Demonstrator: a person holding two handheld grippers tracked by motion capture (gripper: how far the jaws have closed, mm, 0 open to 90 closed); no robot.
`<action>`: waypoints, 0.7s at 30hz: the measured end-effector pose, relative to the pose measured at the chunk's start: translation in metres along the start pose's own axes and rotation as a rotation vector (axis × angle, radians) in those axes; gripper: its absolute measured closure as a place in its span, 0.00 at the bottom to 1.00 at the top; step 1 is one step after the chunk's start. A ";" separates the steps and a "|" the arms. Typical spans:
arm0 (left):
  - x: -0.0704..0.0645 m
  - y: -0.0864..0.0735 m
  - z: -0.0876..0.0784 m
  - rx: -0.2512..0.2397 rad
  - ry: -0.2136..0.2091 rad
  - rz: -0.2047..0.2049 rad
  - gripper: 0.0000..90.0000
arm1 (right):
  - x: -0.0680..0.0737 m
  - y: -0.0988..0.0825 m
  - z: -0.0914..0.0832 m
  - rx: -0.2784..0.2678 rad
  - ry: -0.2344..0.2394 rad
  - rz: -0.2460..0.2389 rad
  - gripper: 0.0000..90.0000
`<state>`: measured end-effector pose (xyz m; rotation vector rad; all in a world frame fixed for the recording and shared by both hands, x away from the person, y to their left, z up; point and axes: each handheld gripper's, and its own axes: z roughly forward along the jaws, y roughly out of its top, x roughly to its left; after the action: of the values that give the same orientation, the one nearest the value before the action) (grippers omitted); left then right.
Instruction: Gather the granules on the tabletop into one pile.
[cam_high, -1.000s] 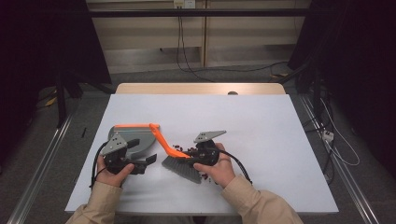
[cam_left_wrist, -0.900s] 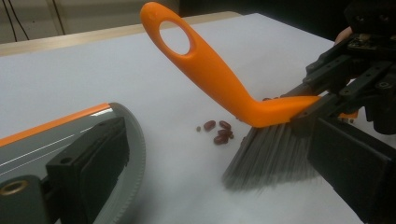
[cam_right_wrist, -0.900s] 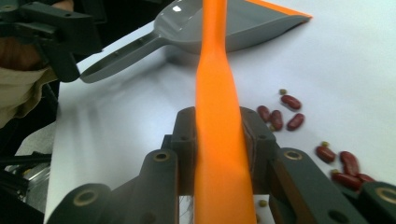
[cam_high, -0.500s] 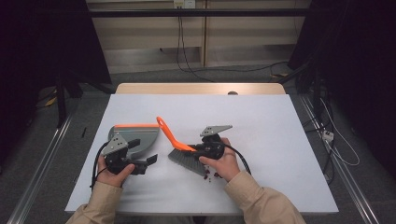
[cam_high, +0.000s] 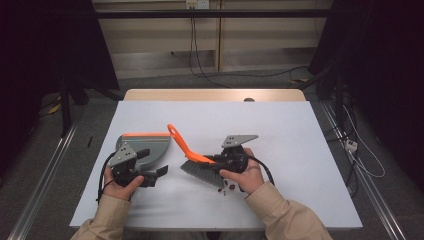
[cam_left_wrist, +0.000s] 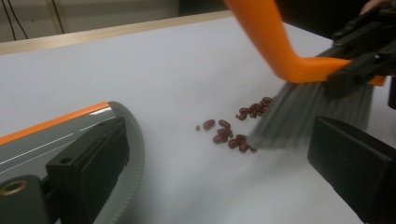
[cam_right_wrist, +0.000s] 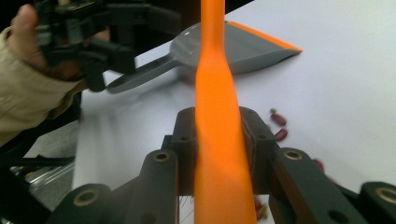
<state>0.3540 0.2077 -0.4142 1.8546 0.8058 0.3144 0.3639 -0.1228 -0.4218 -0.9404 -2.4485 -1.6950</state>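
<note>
We see a white counter with a bare wooden strip along its far edge. Beyond it, on the grey floor, black cables trail down from a socket on the pale wall. Metal rails run along either side of the counter, and a white plug lies on the floor at the right.

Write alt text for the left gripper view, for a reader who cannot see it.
A small pile of red beans lies on a white table, with the grey bristles of an orange-handled brush touching its right edge. The brush is clamped in the right gripper at upper right; a grey dustpan with an orange edge sits at lower left.
</note>
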 end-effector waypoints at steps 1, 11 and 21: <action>0.000 0.000 0.000 0.000 0.000 0.001 0.06 | 0.002 -0.003 -0.002 0.004 0.010 0.000 0.79; 0.000 0.000 0.001 0.003 0.002 -0.001 0.06 | -0.008 -0.024 -0.008 0.071 0.017 -0.015 0.79; 0.001 -0.001 0.002 0.001 -0.001 -0.007 0.06 | -0.031 -0.013 -0.001 0.081 0.029 -0.061 0.79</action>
<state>0.3551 0.2074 -0.4162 1.8521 0.8120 0.3081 0.3825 -0.1405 -0.4431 -0.8357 -2.5308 -1.6010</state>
